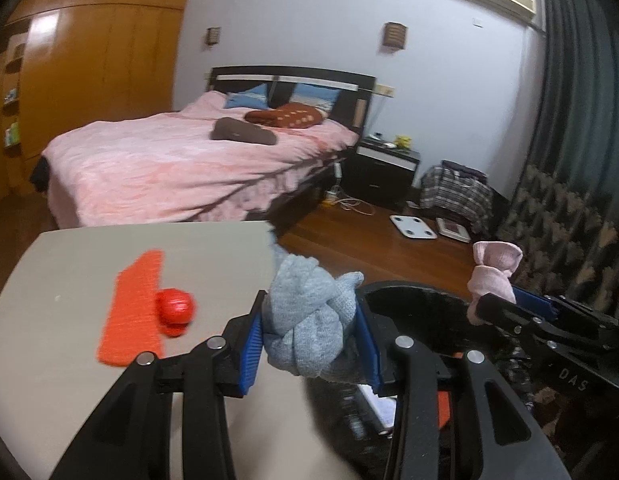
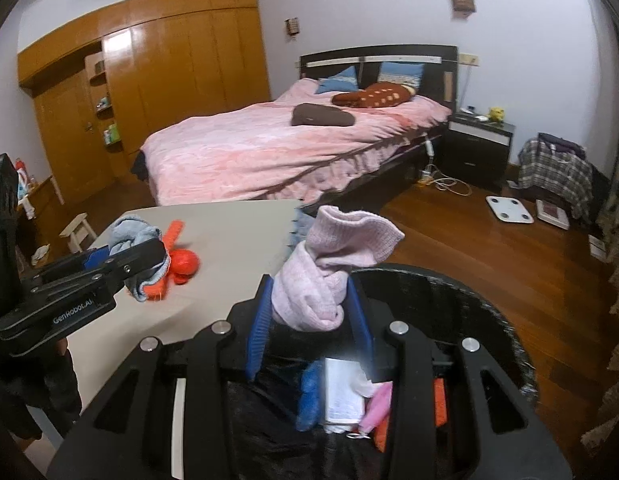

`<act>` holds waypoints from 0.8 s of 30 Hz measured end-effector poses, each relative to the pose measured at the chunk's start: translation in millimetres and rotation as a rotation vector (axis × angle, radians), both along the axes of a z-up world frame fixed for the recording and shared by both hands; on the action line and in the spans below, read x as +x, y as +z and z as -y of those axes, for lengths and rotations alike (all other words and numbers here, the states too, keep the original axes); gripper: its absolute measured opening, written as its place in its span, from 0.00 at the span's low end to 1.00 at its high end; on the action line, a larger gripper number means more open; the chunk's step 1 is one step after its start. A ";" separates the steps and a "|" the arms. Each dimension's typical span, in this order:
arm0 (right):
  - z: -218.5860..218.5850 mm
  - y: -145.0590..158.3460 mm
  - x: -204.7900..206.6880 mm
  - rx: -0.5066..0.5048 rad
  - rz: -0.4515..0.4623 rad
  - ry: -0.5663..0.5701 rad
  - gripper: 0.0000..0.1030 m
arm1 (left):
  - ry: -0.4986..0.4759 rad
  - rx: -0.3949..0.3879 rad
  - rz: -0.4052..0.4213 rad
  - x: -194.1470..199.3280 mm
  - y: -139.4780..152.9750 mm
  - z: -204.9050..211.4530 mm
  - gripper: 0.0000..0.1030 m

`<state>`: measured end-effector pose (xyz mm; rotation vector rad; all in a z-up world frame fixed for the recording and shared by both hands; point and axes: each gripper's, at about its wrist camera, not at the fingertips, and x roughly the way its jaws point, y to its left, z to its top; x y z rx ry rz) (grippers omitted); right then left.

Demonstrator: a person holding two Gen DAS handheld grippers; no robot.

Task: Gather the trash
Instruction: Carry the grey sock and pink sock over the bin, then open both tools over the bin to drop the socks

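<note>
My left gripper [image 1: 309,332] is shut on a rolled grey sock [image 1: 309,320], held at the table's right edge beside the black bin [image 1: 413,304]; it also shows in the right wrist view [image 2: 125,258]. My right gripper [image 2: 309,308] is shut on a rolled pink sock [image 2: 325,272], held over the black trash bin [image 2: 469,304], which holds paper, blue, pink and orange scraps. The pink sock also shows in the left wrist view [image 1: 493,272]. An orange cloth [image 1: 133,308] and a red ball [image 1: 175,306] lie on the beige table [image 1: 69,380].
A bed with a pink cover [image 1: 181,164] stands behind the table. A dark nightstand [image 1: 385,168], a plaid bag [image 1: 457,192] and a white scale [image 1: 412,226] are on the wooden floor. Wooden wardrobes [image 2: 169,72] line the left wall.
</note>
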<state>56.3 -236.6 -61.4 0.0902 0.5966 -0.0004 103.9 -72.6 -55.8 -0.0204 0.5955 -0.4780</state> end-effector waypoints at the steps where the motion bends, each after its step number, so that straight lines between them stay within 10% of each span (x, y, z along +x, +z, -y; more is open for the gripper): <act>1: 6.8 -0.7 -3.1 -0.003 -0.001 -0.015 0.35 | -0.009 -0.001 0.000 0.1 -0.3 4.7 0.40; 24: 76.0 -27.9 -39.7 -0.009 -0.029 -0.173 0.39 | -0.193 -0.017 -0.065 -1.4 -26.9 102.4 0.47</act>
